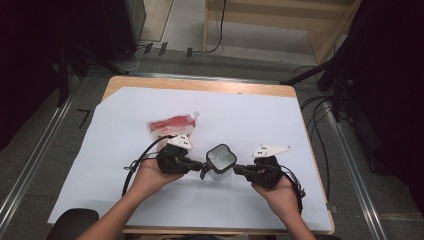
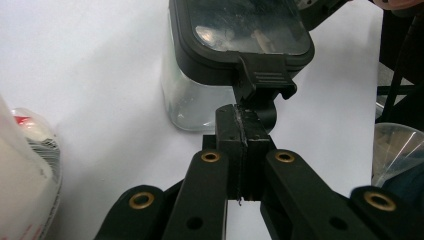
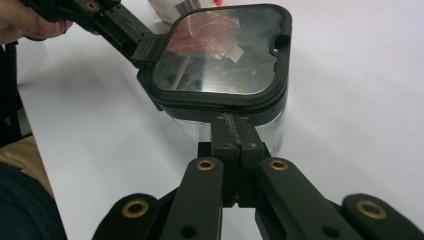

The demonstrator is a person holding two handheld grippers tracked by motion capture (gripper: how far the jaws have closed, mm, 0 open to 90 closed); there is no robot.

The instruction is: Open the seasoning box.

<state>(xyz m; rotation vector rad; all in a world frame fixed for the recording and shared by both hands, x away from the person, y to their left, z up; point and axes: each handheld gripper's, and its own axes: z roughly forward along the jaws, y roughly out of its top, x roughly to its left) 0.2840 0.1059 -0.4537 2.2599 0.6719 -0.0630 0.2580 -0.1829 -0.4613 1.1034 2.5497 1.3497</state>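
A clear square container [image 1: 220, 161] with a black-rimmed see-through lid [image 3: 220, 55] stands on the white sheet, near the front. My left gripper [image 1: 201, 165] comes in from its left, shut, jaws pressed together. In the left gripper view its tips [image 2: 241, 117] touch the lower edge of the lid's black latch tab [image 2: 265, 75]. My right gripper [image 1: 236, 170] comes in from the right, also shut, and its tips [image 3: 232, 122] sit right under the lid's rim against the container wall. A red and white pouch [image 1: 172, 126] with a spout lies behind the left gripper.
A white sheet [image 1: 150, 200] covers most of the wooden table [image 1: 200, 85]. Cables trail from both grippers over the sheet. Dark stands and floor cables [image 1: 320, 115] surround the table's right and far sides.
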